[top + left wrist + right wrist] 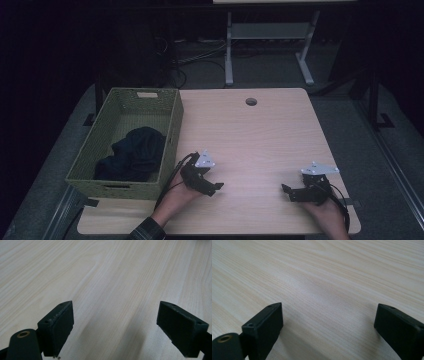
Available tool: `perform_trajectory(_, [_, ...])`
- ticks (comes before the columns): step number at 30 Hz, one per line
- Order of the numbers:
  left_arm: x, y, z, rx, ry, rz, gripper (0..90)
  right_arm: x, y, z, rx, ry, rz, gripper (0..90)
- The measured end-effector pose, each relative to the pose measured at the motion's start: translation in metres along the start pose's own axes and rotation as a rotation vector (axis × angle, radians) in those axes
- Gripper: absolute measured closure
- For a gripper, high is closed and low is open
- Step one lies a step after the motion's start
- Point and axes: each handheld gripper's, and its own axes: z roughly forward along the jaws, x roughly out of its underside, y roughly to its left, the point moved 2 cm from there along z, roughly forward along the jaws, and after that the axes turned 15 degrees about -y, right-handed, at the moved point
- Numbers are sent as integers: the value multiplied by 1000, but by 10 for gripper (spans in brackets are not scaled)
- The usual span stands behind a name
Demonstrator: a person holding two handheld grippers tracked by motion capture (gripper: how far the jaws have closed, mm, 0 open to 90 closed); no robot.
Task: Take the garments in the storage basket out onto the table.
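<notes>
The pale wooden worktop carried a green woven basket at its left edge, and a dark bundled garment lay inside it, toward the near end. Just right of the basket, the left tool rested low over bare wood with its jaws spread apart and empty. Well apart on the near right, the right tool sat likewise released, gripping nothing.

The left gripper hangs just above the table, its two black jaws spread wide with nothing between them. Pale wood grain runs slantwise away from the jaws, and a soft shadow lies on the table just beside each jaw.
</notes>
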Motion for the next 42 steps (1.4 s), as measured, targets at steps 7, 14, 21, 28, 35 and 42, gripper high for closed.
perform_trajectory(7, [-5, 2, -3, 6, -2, -1, 139, 0, 0, 0, 7, 0, 4, 80])
perform_trajectory(14, [-12, 1, -8, 17, -10, -9, 138, 0, 0, 0, 10, 0, 4, 81])
perform_trajectory(21, [-15, 2, -9, 17, 3, -15, 139, 0, 0, 0, 9, 0, 5, 81])
perform_trajectory(28, [-18, 5, -9, 9, 31, -31, 139, 0, 0, 0, 9, 0, 5, 81])
perform_trajectory(35, [-22, 6, -11, 7, 36, -30, 139, 0, 0, 0, 9, 0, 5, 81])
perform_trajectory(42, [-31, 8, -14, 3, 33, -31, 139, 0, 0, 0, 9, 0, 5, 81])
